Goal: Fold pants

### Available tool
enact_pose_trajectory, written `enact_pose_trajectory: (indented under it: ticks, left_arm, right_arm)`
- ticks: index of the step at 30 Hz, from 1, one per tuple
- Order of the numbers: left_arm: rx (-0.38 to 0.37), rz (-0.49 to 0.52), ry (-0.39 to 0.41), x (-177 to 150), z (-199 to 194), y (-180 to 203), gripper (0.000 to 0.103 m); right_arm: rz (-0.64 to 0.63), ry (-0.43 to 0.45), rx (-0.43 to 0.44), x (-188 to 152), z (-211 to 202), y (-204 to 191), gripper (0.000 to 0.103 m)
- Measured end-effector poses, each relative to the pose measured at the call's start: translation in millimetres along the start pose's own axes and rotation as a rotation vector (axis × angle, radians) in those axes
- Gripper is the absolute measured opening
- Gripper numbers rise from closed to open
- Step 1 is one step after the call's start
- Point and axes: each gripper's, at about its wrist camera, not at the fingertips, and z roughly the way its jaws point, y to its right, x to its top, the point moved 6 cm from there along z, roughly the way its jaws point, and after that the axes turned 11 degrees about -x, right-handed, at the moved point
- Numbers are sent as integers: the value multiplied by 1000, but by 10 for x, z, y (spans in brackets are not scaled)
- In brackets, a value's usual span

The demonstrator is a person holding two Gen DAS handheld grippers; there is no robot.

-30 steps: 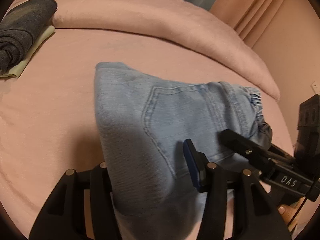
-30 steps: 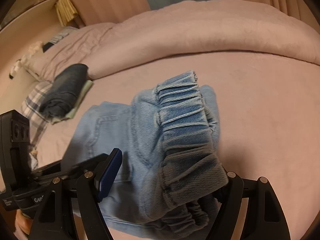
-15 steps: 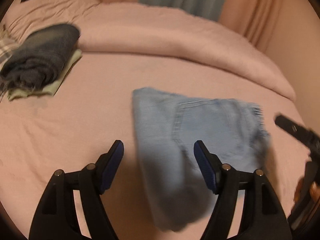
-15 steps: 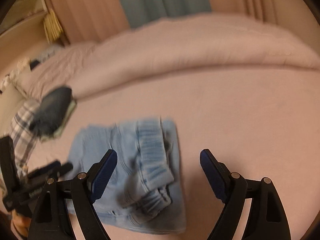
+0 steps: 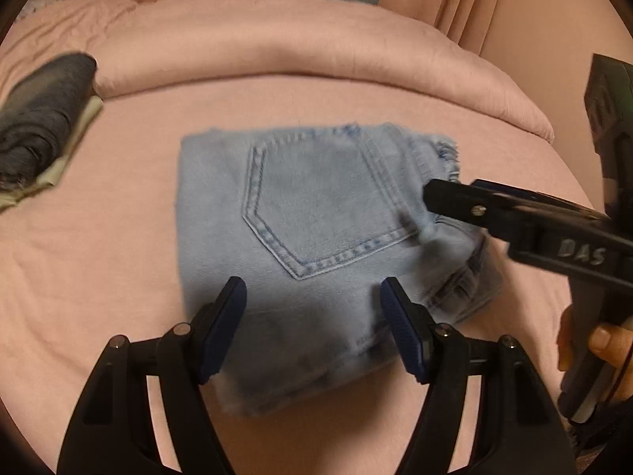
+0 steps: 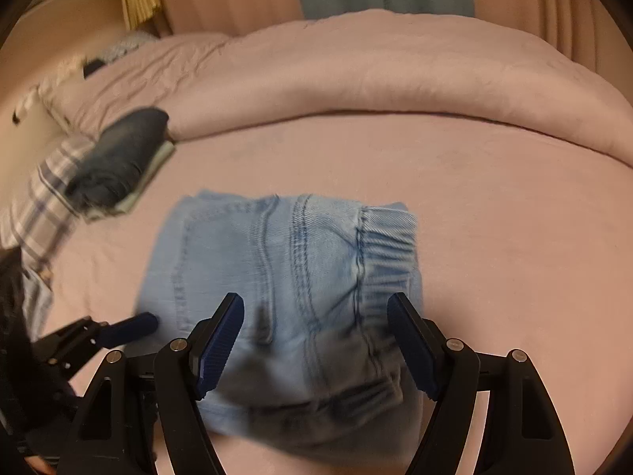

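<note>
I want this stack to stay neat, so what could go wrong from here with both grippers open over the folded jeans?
The left gripper and right gripper both hang open just over the jeans; a finger could snag the fabric and drag the fold open. The elastic waistband looks bunched at one side, so the bundle may spring loose. If it is moved to the dark folded clothes, a one-sided grip could let layers slide apart.

A pink-sheeted bed carries everything here. Folded light-blue jeans lie flat at its middle, back pocket up. Off to the left sits a rolled dark denim garment on a pale green cloth. A bunched pink duvet runs along the far side.
</note>
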Motion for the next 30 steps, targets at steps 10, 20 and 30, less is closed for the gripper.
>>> enact_pose_trajectory:
  ticks: [10,20,30]
  left_arm:
    - [87,-49,58,-10,-676,169,95]
    - [245,16,133,-95,-1599,606,102]
    - [236,42,166,-188,-2038,976,102]
  right_arm:
    - [5,92,-35,-48,-831,-15,98]
    - [11,134,-70,-188,-1535,-38,102]
    - [7,185,-47,-313,-1990,-65,102]
